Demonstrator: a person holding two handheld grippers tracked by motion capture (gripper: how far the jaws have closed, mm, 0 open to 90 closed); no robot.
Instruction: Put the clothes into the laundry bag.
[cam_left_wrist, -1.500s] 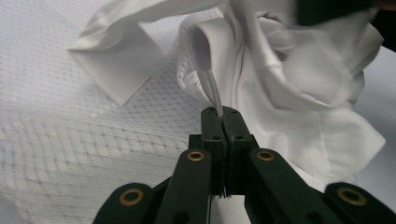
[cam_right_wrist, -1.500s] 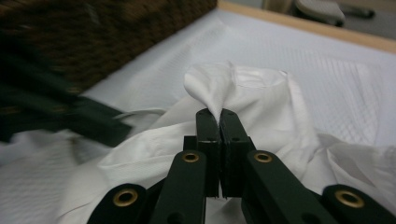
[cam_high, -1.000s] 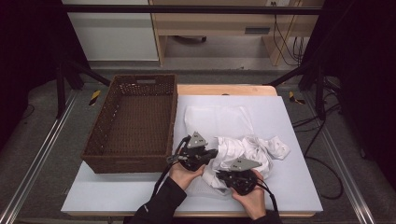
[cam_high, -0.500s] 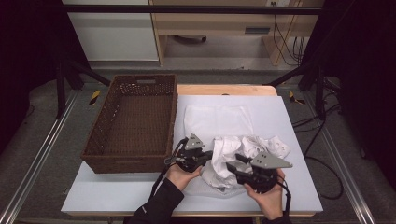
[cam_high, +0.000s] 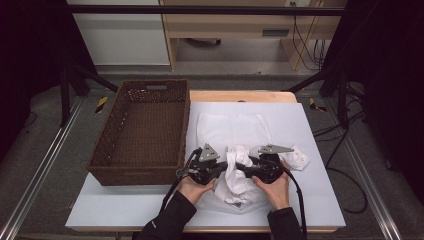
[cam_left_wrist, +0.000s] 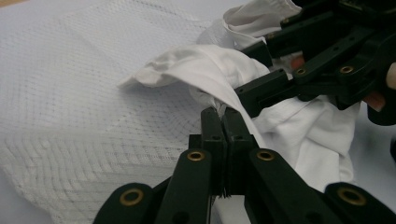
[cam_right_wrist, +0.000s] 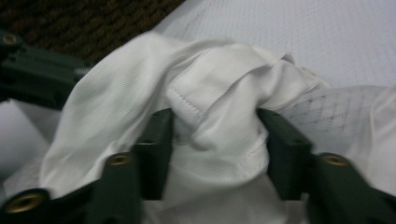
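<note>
R tongs (cam_high: 248, 169) shifted left, closing round cloth (cam_high: 239, 180)

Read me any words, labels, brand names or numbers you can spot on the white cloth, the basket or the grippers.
None can be read.
White cloth: plain fabric and stitching, no print or tag showing.
Wicker basket: no label.
Left gripper and right gripper: black with brass rivets, no markings.
Yellow-and-black floor markers: stripes, no text.

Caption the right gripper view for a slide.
Right gripper jaws, just closing, straddle a bunched fold of white cloth, with the basket behind.
</note>
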